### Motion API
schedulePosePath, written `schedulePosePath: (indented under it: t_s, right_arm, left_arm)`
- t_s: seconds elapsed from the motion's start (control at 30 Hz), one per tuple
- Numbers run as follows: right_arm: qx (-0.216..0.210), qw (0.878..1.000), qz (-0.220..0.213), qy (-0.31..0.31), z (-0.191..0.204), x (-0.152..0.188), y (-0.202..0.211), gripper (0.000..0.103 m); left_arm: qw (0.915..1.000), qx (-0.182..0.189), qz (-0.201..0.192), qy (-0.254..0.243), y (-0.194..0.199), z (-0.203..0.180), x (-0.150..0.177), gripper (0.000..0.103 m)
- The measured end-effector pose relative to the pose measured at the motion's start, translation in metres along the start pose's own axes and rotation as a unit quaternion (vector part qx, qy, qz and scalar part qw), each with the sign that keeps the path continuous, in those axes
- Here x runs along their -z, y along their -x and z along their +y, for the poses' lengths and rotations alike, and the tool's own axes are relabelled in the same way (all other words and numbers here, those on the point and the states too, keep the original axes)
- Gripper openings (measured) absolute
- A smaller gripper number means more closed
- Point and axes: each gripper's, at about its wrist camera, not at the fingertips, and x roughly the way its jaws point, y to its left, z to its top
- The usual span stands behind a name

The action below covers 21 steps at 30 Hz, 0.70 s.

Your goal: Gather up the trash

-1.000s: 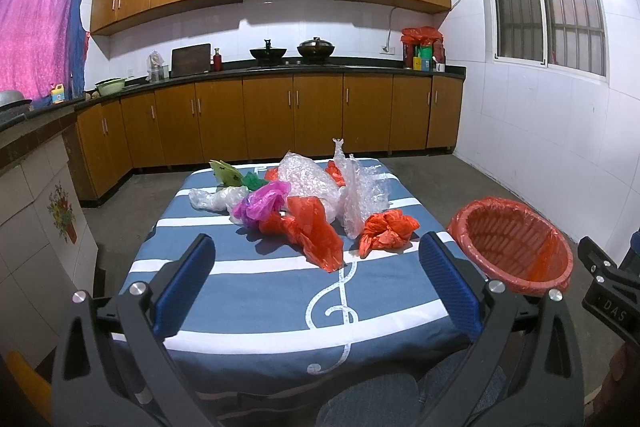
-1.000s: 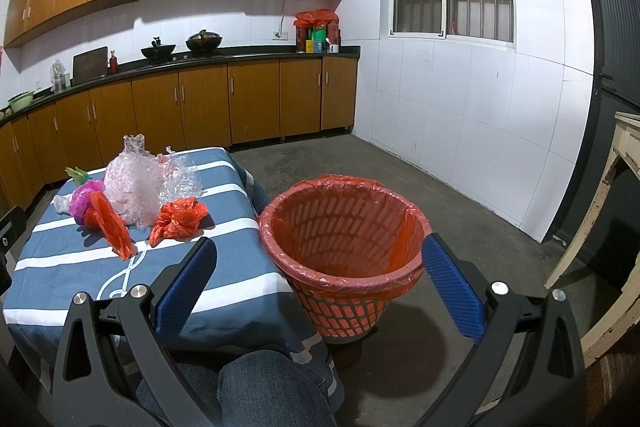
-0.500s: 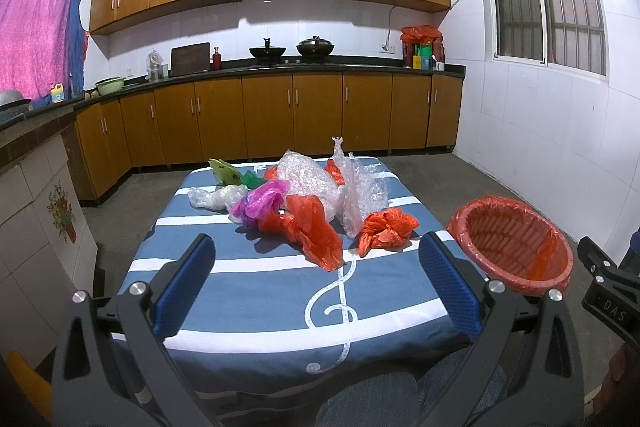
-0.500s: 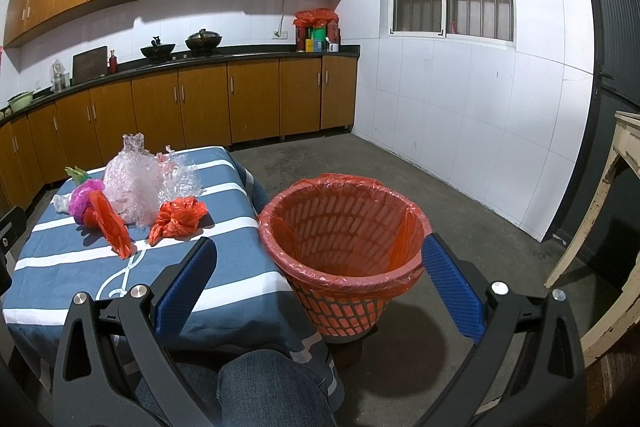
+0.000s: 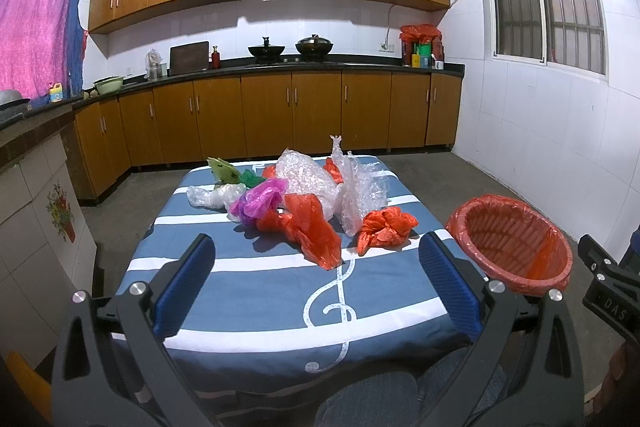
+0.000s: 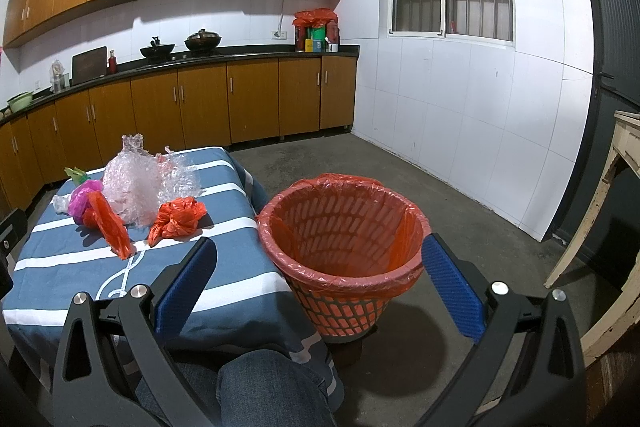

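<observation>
A pile of plastic trash lies on the blue striped table (image 5: 248, 291): a crumpled red bag (image 5: 384, 229), a long red bag (image 5: 310, 229), a magenta bag (image 5: 260, 201), clear bubble wrap (image 5: 316, 179), a clear bag (image 5: 212, 195) and a green wrapper (image 5: 222, 169). An orange basket with a red liner (image 6: 344, 227) stands on the floor right of the table. My left gripper (image 5: 316, 281) is open and empty over the table's near part. My right gripper (image 6: 318, 279) is open and empty, just before the basket, which also shows in the left wrist view (image 5: 516, 247).
Wooden kitchen cabinets (image 5: 280, 115) and a counter run along the back wall. A tiled counter (image 5: 36, 227) stands at the left. A worn wooden table (image 6: 616, 227) is at the right. The person's knee (image 6: 264, 387) is below the grippers. Bare concrete floor (image 6: 400, 171) lies beyond the basket.
</observation>
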Motion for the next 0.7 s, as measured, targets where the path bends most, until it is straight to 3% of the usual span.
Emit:
schedulePosePath:
  t_s: [0.7]
  right_arm:
    - [0.000,1.000,0.001,0.000,-0.0008,0.0004,-0.0026,0.101]
  left_arm:
    - [1.0000,0.000,0.002,0.000,0.0008,0.0002,0.0005,0.099]
